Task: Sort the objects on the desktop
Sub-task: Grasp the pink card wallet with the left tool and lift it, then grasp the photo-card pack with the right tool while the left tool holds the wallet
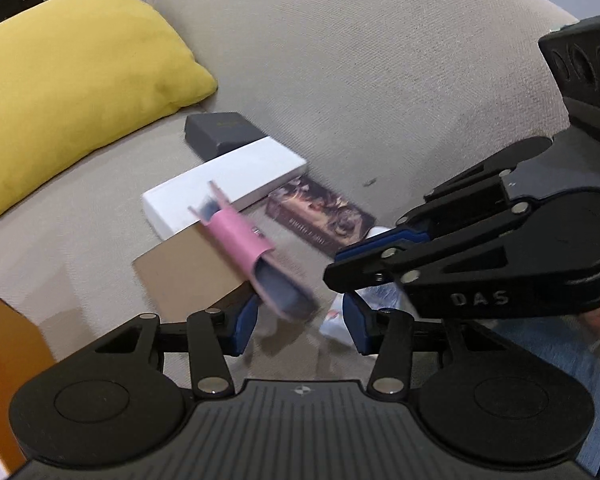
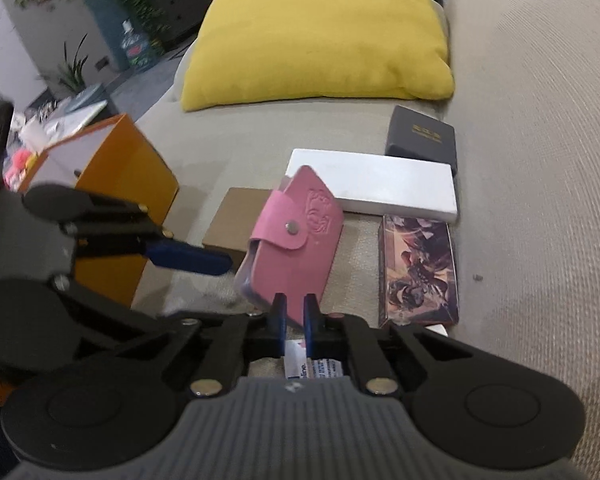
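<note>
Left gripper [image 1: 300,326]: matte black plastic linkage body, ribbed grey centre plate, round silver pivot screws, blue-padded fingers [image 1: 246,324]. Right gripper [image 2: 295,322]: same build; raised "DAS" lettering on its side. Blue fabric clothing at frame edge.

A beige sofa [image 2: 520,160] carries a yellow cushion [image 2: 320,36], white box [image 2: 380,184], black box [image 2: 422,138] and illustrated box [image 2: 418,272].

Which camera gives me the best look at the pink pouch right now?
The right wrist view: the pink pouch faces the camera, sharp, its snap flap and embossing clear, pinched at its lower edge by the right gripper. The left wrist view shows the pouch blurred and edge-on, open end toward the open left gripper.
</note>
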Action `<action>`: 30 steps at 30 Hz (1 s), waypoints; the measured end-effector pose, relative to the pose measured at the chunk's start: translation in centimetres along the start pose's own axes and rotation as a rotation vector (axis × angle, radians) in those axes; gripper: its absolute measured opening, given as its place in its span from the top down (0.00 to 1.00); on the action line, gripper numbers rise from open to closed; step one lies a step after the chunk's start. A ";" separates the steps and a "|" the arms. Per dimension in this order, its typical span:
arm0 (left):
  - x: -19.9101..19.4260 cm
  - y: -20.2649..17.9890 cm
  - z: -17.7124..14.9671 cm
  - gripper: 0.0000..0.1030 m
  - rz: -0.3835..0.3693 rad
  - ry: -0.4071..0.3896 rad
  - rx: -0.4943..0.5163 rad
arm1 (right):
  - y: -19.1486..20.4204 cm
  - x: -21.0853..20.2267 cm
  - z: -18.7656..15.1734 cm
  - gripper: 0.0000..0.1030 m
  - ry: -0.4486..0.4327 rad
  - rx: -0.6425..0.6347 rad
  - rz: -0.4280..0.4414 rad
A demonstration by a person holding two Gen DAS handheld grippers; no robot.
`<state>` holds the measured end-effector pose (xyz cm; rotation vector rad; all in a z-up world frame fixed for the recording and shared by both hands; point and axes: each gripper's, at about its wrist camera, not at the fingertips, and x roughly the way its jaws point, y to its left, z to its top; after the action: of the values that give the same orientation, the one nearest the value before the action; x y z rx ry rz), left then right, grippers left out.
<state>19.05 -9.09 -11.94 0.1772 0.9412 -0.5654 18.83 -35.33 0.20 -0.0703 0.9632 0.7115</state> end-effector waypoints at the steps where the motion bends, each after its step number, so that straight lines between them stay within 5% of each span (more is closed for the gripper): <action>1: 0.2 -0.2 0.0 0.47 0.014 -0.008 -0.004 | 0.0 0.0 0.0 0.90 -0.002 0.005 -0.011; 7: 1.3 -0.9 0.0 0.47 0.071 -0.051 -0.081 | -1.4 0.2 -0.1 0.90 0.015 0.094 -0.063; 13: 2.3 -0.5 0.1 0.69 0.130 -0.059 -0.200 | -1.7 -0.6 0.0 0.89 -0.011 0.133 -0.114; 18: 0.8 0.0 0.4 0.82 0.151 -0.045 -0.161 | -1.6 -1.0 -0.2 0.87 -0.011 0.101 -0.215; 24: -2.6 1.0 0.1 0.83 0.130 0.005 -0.140 | -1.9 -0.8 -0.5 0.81 0.010 0.069 -0.289; 30: -5.5 1.7 -0.4 0.83 0.111 0.083 -0.115 | -1.4 -0.4 -0.6 0.65 0.060 -0.012 -0.302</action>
<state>17.16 -5.38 -7.89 0.1495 1.0353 -0.4024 19.02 -36.84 -0.21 -0.2440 0.9798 0.4384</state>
